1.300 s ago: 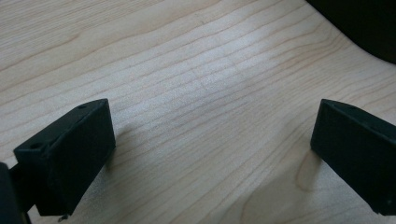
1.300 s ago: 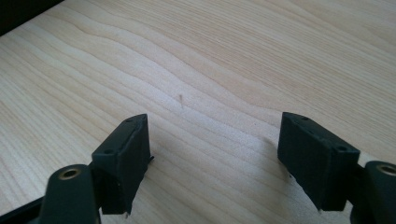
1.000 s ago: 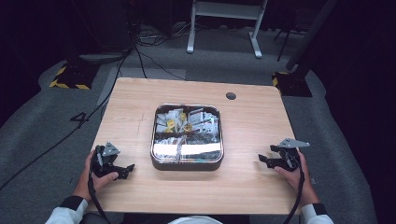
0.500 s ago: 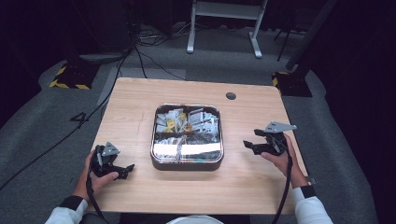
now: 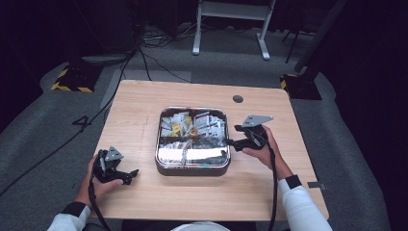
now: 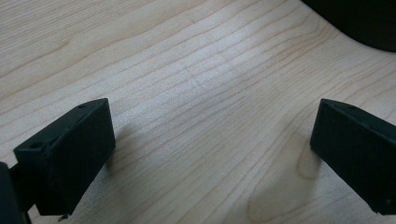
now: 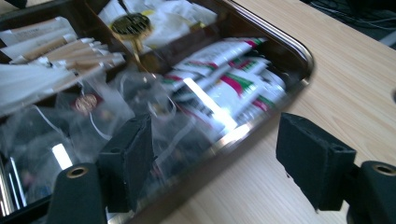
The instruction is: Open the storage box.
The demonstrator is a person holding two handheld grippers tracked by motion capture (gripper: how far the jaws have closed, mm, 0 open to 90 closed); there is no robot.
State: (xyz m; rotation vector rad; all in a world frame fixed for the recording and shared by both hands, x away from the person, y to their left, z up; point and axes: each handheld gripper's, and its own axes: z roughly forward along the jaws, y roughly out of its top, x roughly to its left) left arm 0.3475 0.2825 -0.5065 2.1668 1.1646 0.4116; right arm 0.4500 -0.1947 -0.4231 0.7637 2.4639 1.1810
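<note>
Now the right gripper [image 5: 230,141] hangs at the tray's [image 5: 192,167] right rim, jaws spread with nothing between; the left gripper [image 5: 132,174] rests spread on the table [image 5: 139,106]. Sachets [image 7: 224,88] inside look light, soft and slippery, so pinch one by its flat edge

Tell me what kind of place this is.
Likely a lab or studio recording bay: a lone wooden table on grey carpet, cables trailing over the floor, hazard-striped stand bases, dark surroundings, and a metal tray of sachets.
</note>
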